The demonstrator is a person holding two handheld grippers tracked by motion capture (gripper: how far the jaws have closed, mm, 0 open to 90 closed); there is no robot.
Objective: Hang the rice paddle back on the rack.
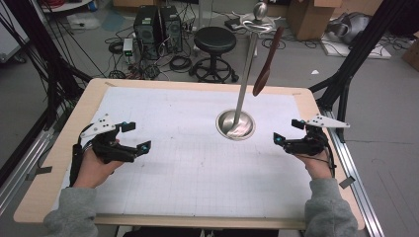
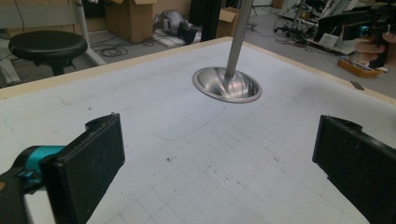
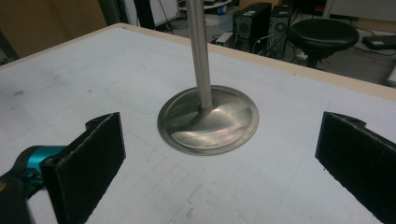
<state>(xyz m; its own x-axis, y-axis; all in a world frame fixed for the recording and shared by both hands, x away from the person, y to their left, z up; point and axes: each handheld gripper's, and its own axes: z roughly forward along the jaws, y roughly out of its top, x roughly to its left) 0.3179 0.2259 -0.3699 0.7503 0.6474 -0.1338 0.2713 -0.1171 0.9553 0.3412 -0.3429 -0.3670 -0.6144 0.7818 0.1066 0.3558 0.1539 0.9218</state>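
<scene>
From the high view, your left hand-held gripper (image 1: 136, 136) and right hand-held gripper (image 1: 285, 131) both rest low on the worktop (image 1: 163, 163), jaws spread wide and holding nothing. The metal stand (image 1: 236, 124) sits ahead of the right hand-held gripper and just to its inner side, well apart from the left one. Its pole rises upright, long axis vertical, and a brown wooden spoon (image 1: 267, 61) hangs from the top hook, bowl end down. I judge you are at the start, before any reach; the next move calls for lifting a hand-held gripper up to the spoon's height.

In the left gripper view, the stand's round base (image 2: 227, 85) lies far ahead between the open jaws, the pole going straight up.

In the right gripper view, the base (image 3: 208, 120) is near, centred between the wide jaws.
</scene>
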